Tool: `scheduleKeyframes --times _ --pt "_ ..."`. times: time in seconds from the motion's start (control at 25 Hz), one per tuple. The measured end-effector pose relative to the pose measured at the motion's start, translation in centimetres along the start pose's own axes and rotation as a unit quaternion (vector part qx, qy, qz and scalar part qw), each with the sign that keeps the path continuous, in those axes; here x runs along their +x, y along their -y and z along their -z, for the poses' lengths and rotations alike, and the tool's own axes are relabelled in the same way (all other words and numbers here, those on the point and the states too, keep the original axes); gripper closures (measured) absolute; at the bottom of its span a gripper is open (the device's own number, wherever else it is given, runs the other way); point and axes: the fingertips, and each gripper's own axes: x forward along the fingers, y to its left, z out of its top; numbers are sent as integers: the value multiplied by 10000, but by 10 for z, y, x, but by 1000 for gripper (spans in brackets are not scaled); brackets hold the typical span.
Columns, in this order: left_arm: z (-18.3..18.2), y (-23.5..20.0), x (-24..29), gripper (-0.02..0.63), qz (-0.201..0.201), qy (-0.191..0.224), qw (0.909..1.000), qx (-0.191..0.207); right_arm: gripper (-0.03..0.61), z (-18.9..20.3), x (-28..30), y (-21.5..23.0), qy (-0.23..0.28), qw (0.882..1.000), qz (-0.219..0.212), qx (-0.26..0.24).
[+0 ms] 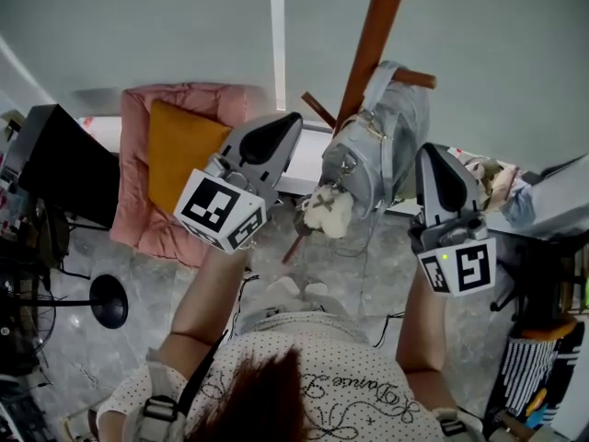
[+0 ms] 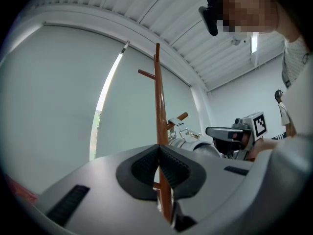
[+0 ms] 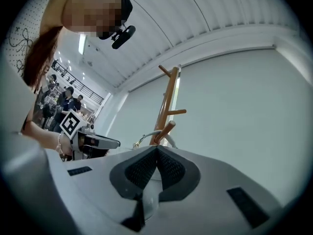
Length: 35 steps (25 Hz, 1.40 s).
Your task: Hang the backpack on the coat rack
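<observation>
In head view alone — plush toy against backpack.

The left tool has its jaws pressed together, empty, before the coat rack bearing the backpack.

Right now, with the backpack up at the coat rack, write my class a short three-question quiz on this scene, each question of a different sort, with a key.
1. True or false: the left gripper and the right gripper both grip the backpack.
2. The backpack's strap hangs over: A) a peg of the coat rack; B) a door handle; C) a window latch.
3. What colour is the cushion on the armchair?

Key: 1 false, both grippers are shut on nothing, clear of the backpack; 2 A; 3 orange.
</observation>
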Motion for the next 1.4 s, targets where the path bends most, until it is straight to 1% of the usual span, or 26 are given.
scheduleKeyframes --times 0.16,0.32,0.52,0.68,0.84,1.12,1.4 --pt "22 8 -5 611 -2 -172 9998 -31 565 18 -7 -9 -85 9998 131 125" --pt "42 19 -9 609 47 -355 9992 -192 565 31 -13 -21 -130 9995 125 277" --pt "59 23 -19 609 -132 -279 9989 -365 566 45 -22 -25 -215 9984 202 484" --pt "67 24 -24 609 -65 -197 9975 -676 568 55 -28 -26 -356 9978 266 485" --pt "76 21 -30 609 -180 -258 9976 -622 568 61 -32 -30 -439 9979 281 390" --pt "84 24 -33 609 -236 -352 9981 -437 568 67 -35 -31 -457 9975 325 426" --pt "77 25 -33 609 -265 -298 9986 -359 568 68 -36 -29 -464 9972 395 427"
